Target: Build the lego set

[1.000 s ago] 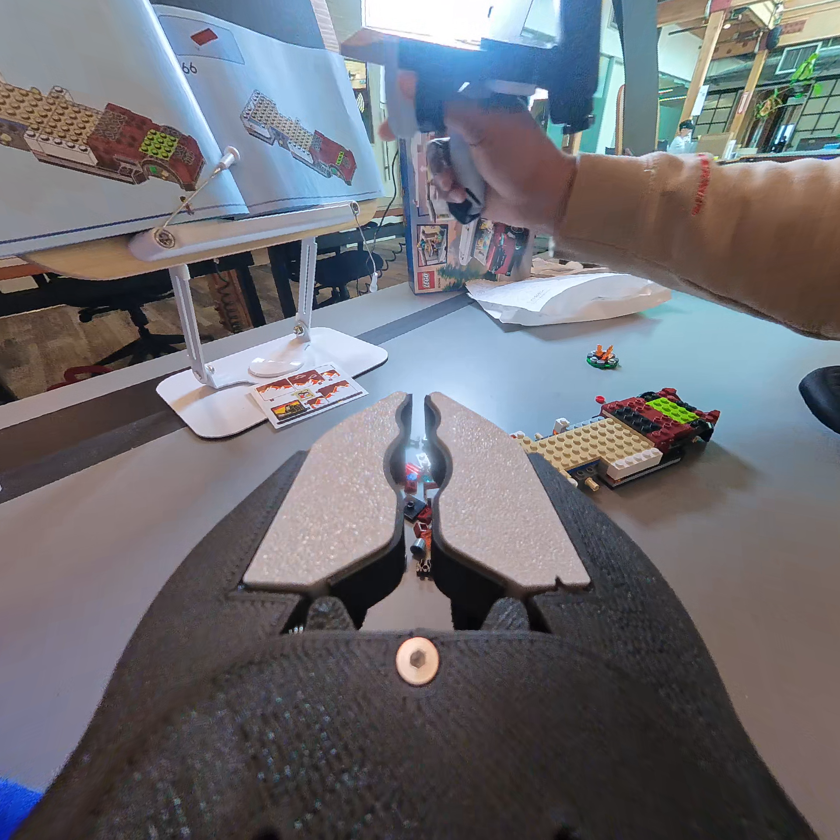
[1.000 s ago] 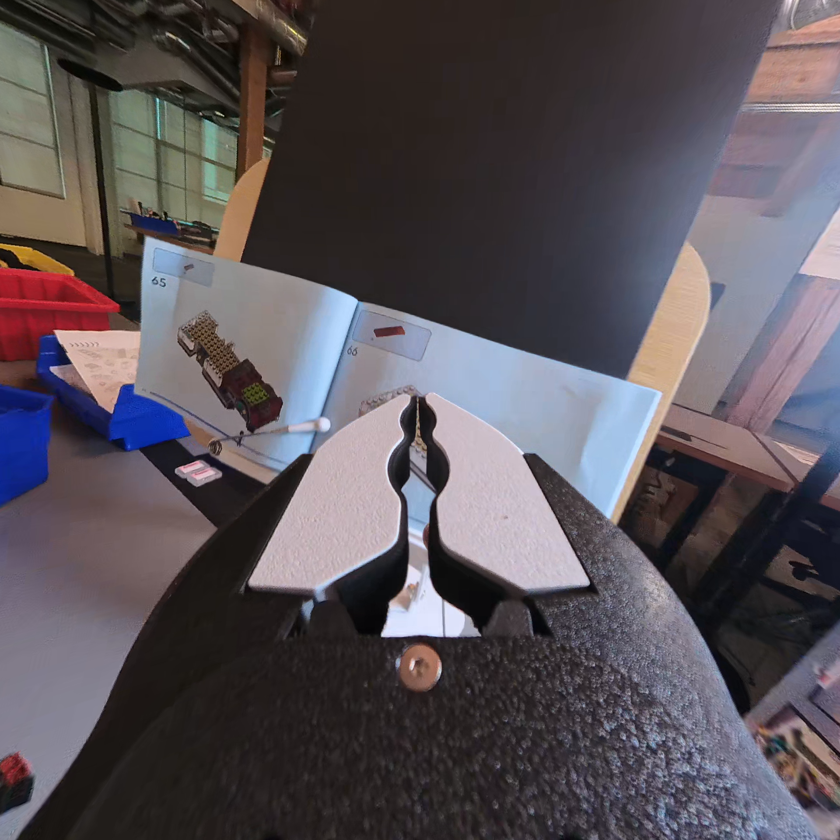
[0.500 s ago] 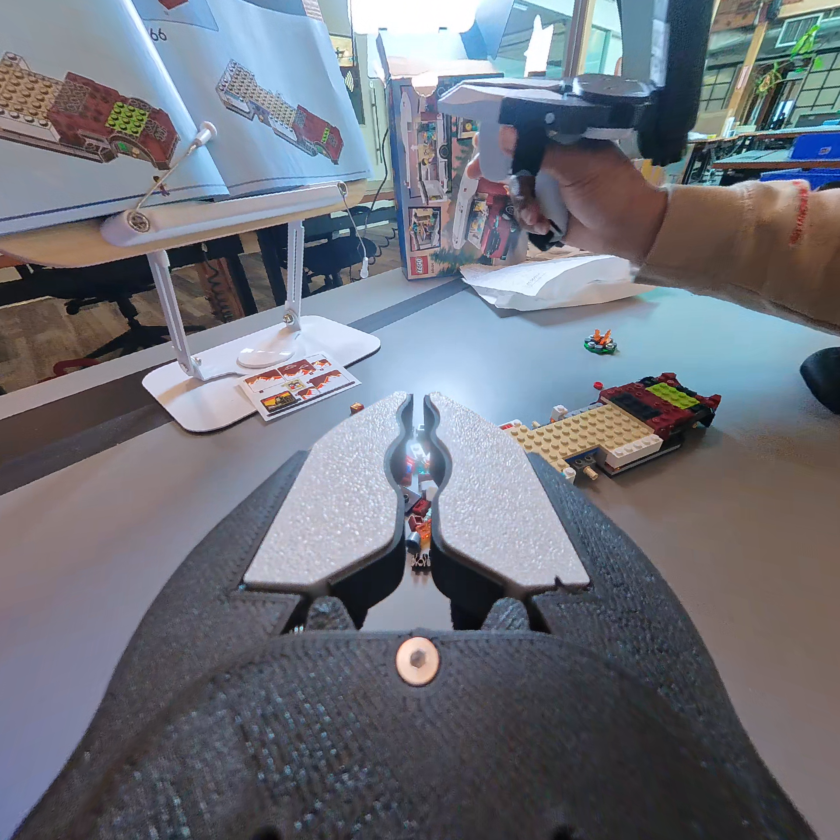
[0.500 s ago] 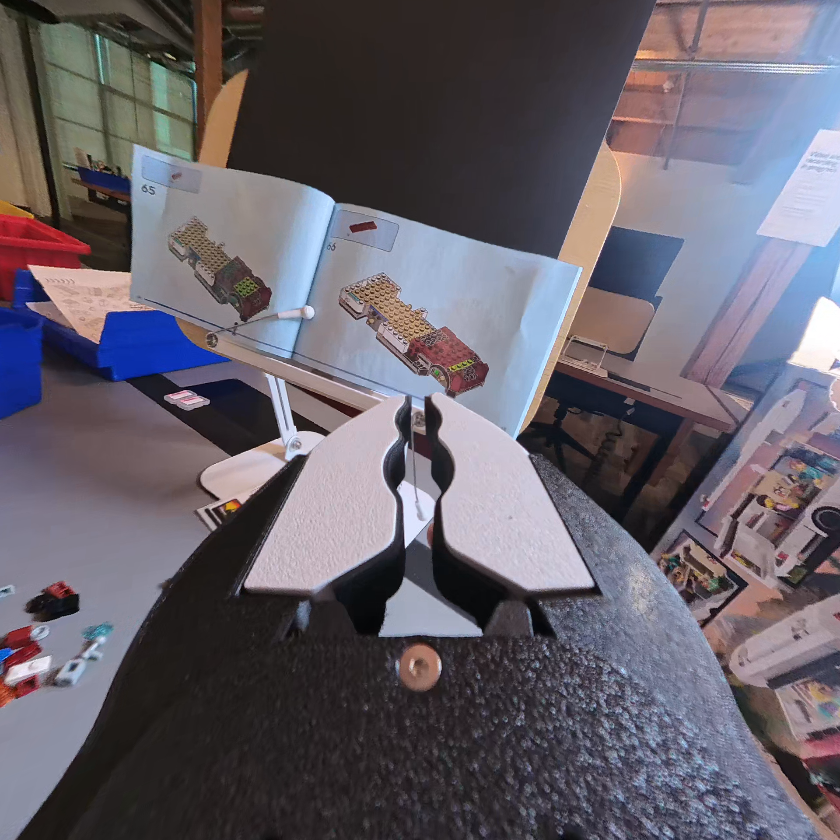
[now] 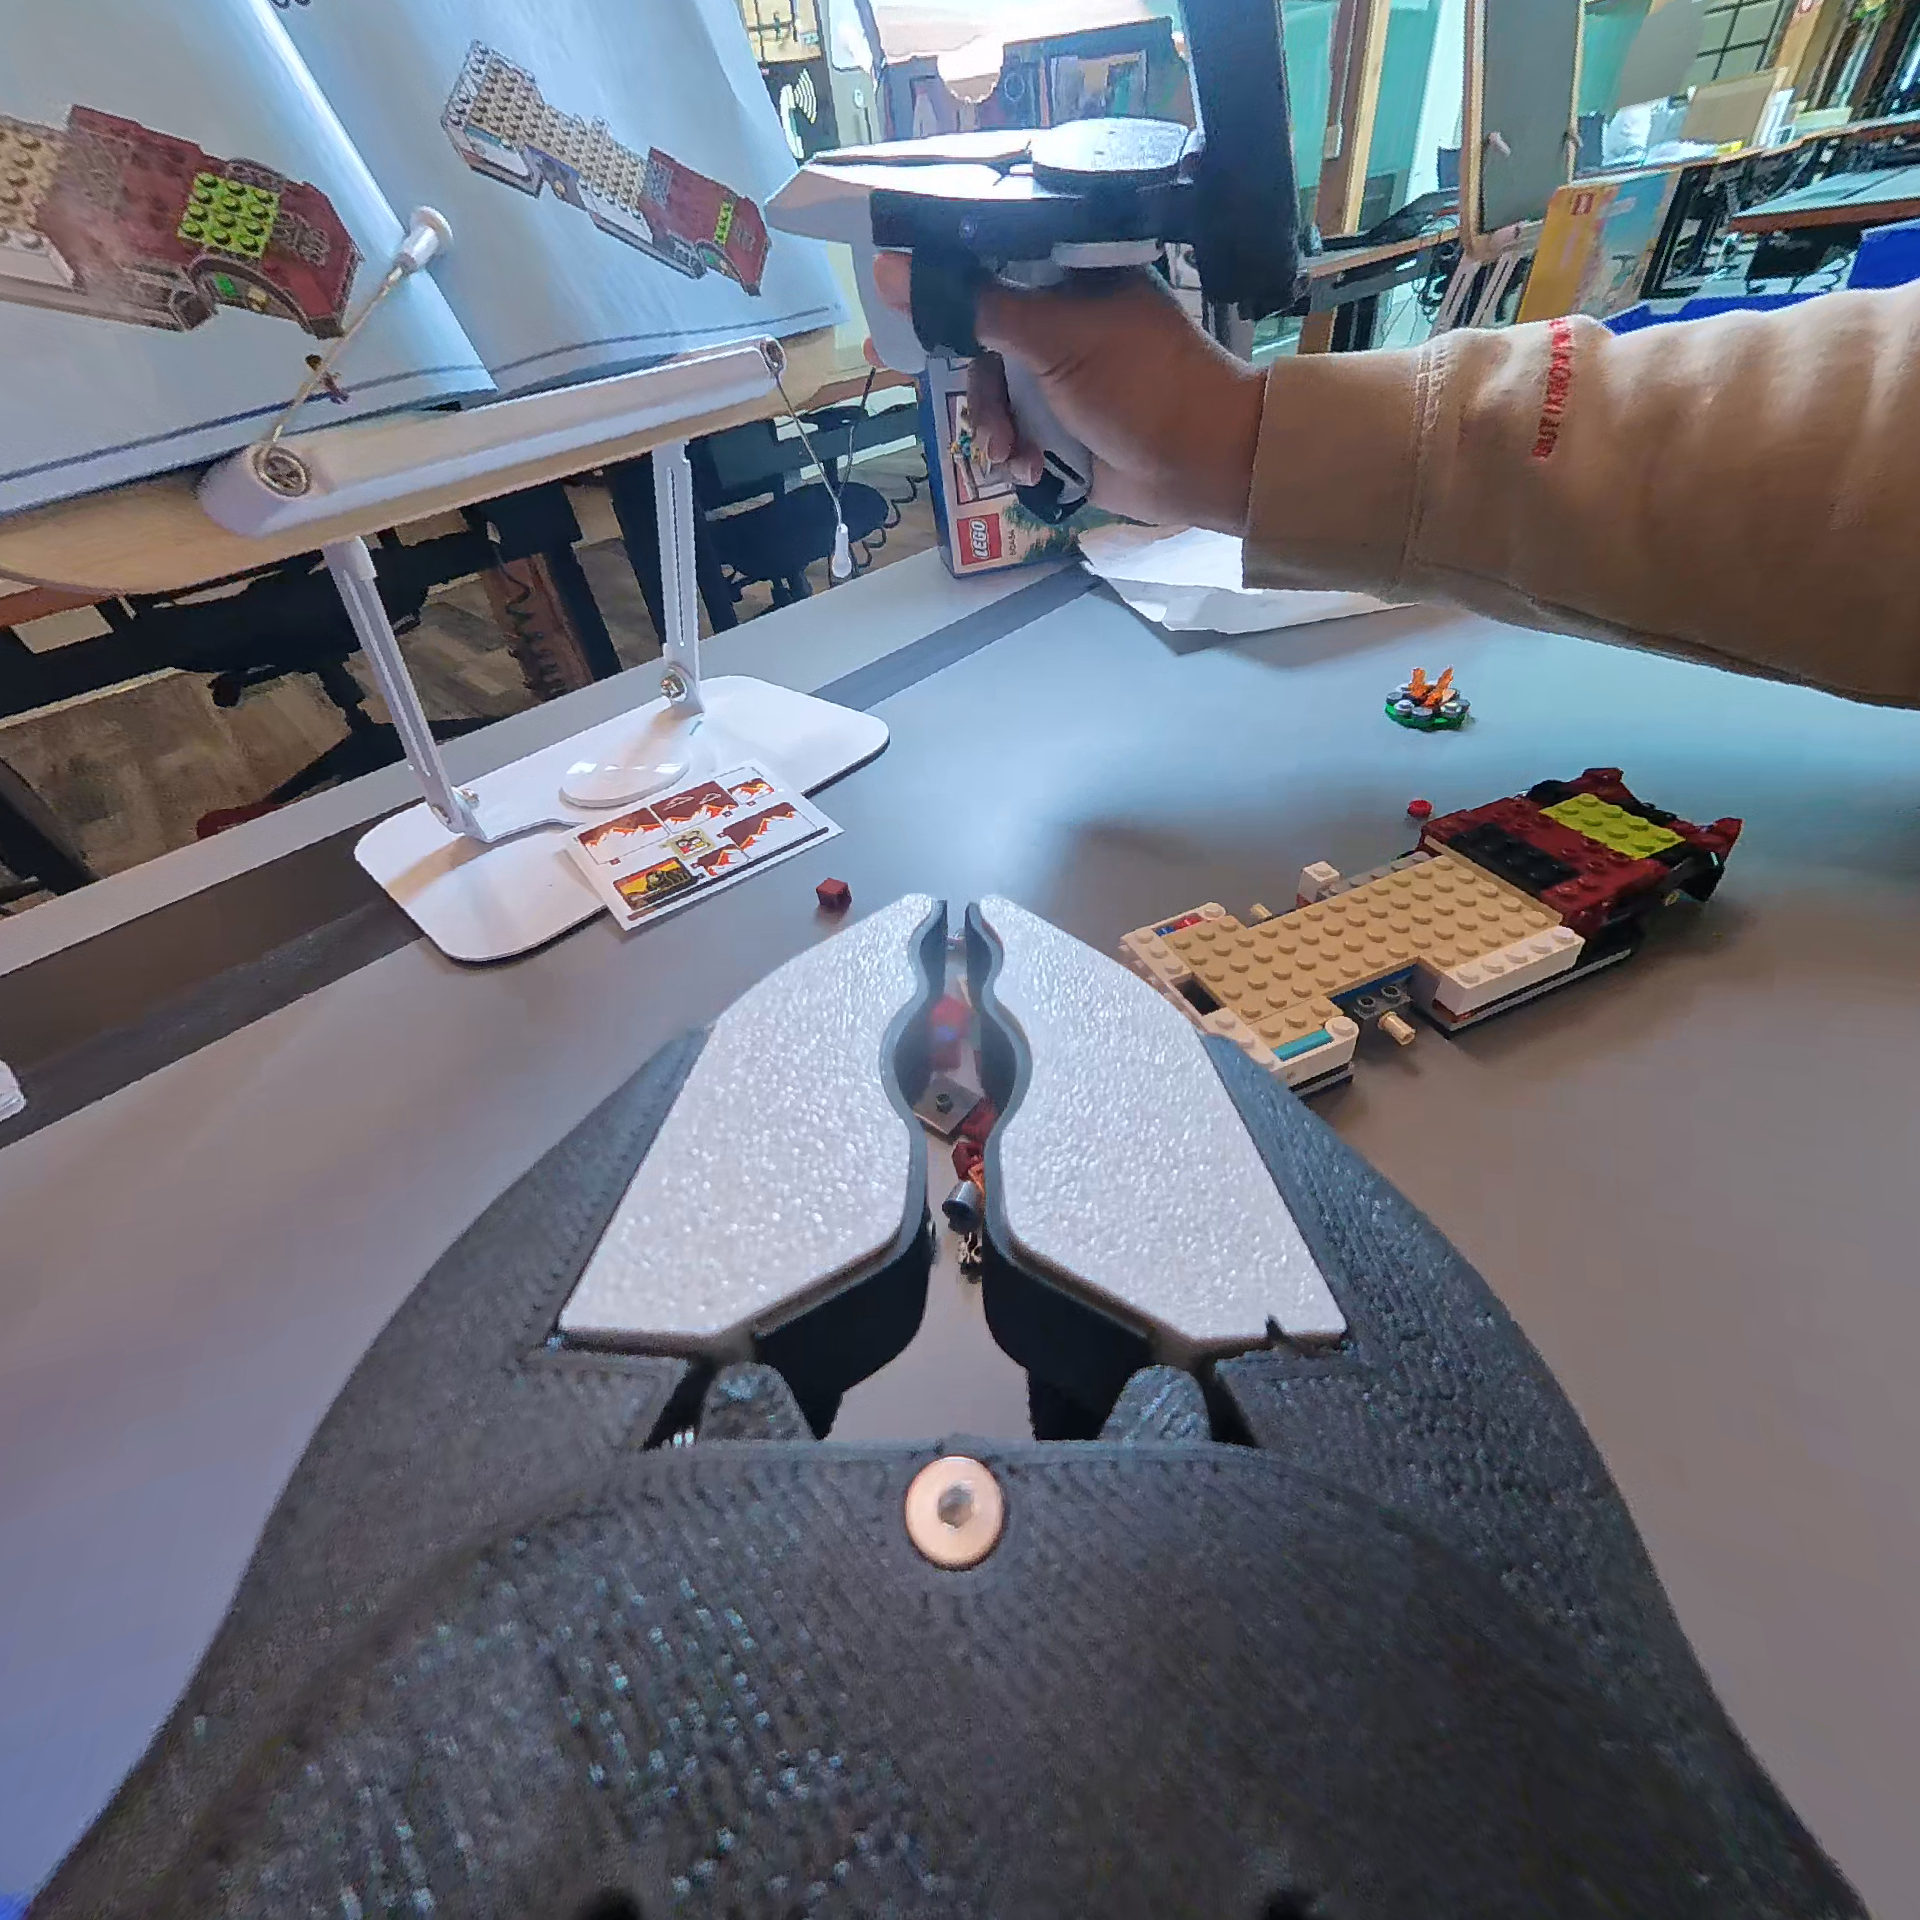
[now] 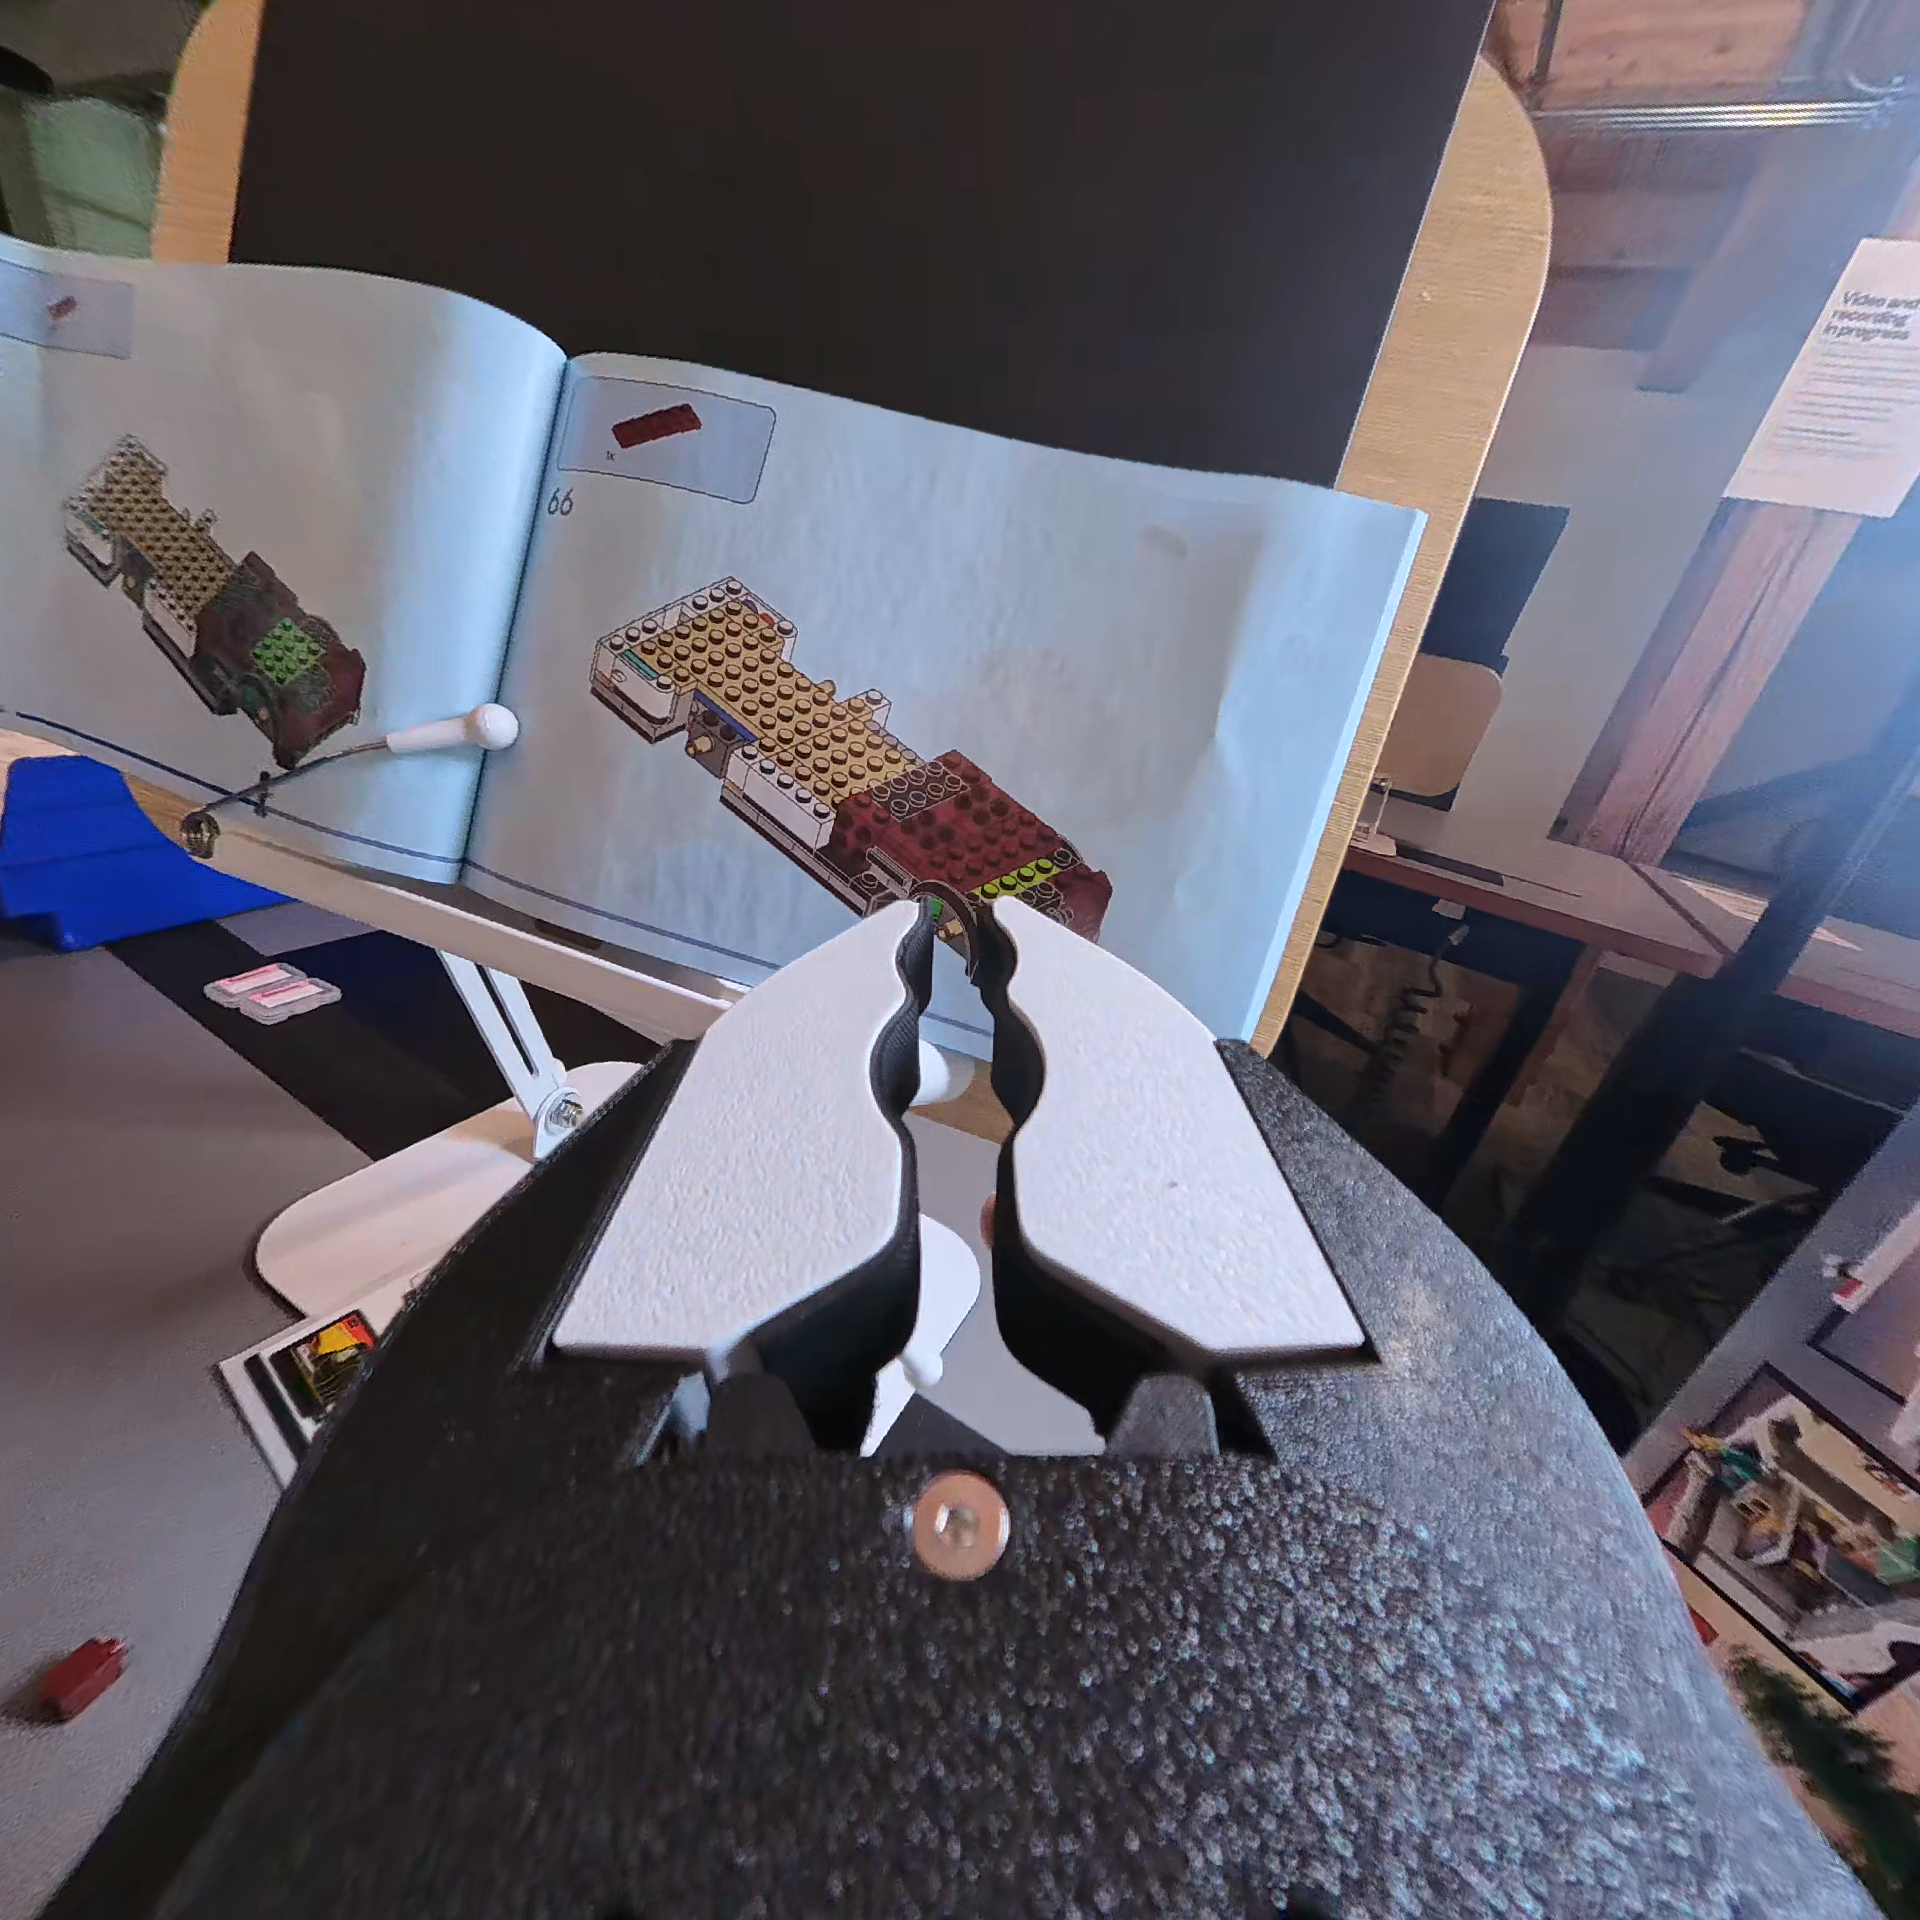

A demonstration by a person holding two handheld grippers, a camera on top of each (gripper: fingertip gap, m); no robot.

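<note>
Left gripper: my left gripper point(image 5: 956, 914) hangs low over the grey table point(image 5: 312, 1195), its two fingers nearly together with only a thin slit between the tips and nothing clamped at them.
Loose pieces: through that slit I see a small heap of loose bricks point(image 5: 961, 1101) lying on the table under the fingers; I cannot count them.
Single bricks: I count one small dark red brick point(image 5: 832, 891) just ahead of the tips and one red stud point(image 5: 1419, 807) near the model.
Model: one part-built brick vehicle point(image 5: 1455, 914) lies flat on the table to my right, long axis running near-left to far-right, tan deck at the near end, dark red and lime end pointing away.
Sticker sheet: one sheet point(image 5: 707, 842) lies partly on the white foot of the book stand point(image 5: 623, 758).
Campfire piece: one small green and orange piece point(image 5: 1429, 698), farther off.
Right gripper: held up in a hand point(image 5: 1122, 405), my right gripper point(image 6: 958, 916) has its fingers a little apart, gripping nothing, aimed at the open booklet point(image 6: 935, 623).
Booklet: one, on the stand, two pages showing.
Box: one toy box point(image 5: 997, 499) stands behind the hand.
</note>
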